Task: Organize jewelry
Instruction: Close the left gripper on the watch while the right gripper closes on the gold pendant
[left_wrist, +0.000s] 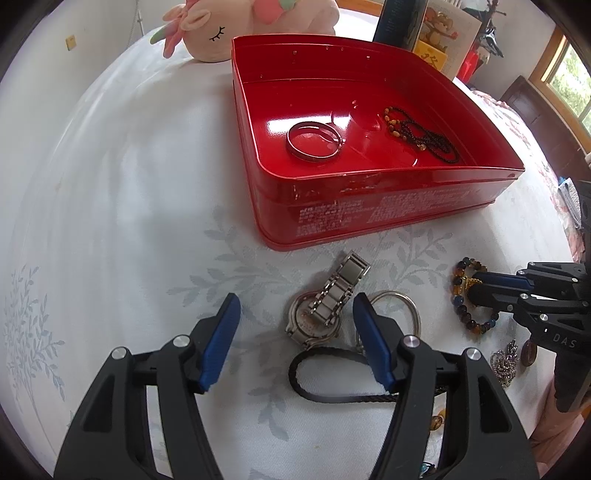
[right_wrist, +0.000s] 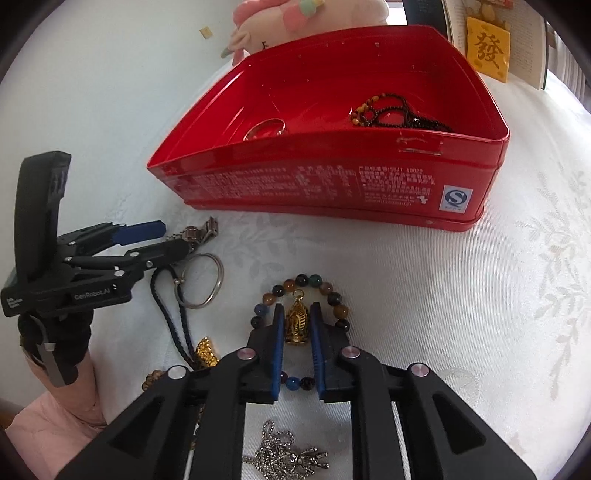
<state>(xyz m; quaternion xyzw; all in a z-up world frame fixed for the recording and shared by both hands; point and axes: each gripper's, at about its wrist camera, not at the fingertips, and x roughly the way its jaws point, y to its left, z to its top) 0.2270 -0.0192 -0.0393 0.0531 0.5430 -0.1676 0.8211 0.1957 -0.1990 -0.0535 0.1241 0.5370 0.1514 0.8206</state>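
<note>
My right gripper (right_wrist: 297, 310) is shut on the gold pendant (right_wrist: 297, 322) of a multicoloured bead bracelet (right_wrist: 306, 280), which lies on the white cloth. In the left wrist view the same bracelet (left_wrist: 458, 291) shows at the right, with the right gripper (left_wrist: 476, 287) on it. My left gripper (left_wrist: 295, 301) stands open over a silver watch (left_wrist: 325, 306), its pads clear of it. A silver bangle (left_wrist: 410, 306) and a black braided cord (left_wrist: 317, 373) lie beside the watch. The red tin (left_wrist: 369, 206) holds a silver bangle (left_wrist: 314, 142) and a dark bead necklace (left_wrist: 421, 136).
A silver chain (right_wrist: 284, 454) and a gold charm (right_wrist: 207, 352) lie near the front edge. A pink plush toy (left_wrist: 221, 26), a dark cylinder (left_wrist: 399, 22) and a yellow card (right_wrist: 487, 48) stand behind the tin. Bare cloth lies left of the tin.
</note>
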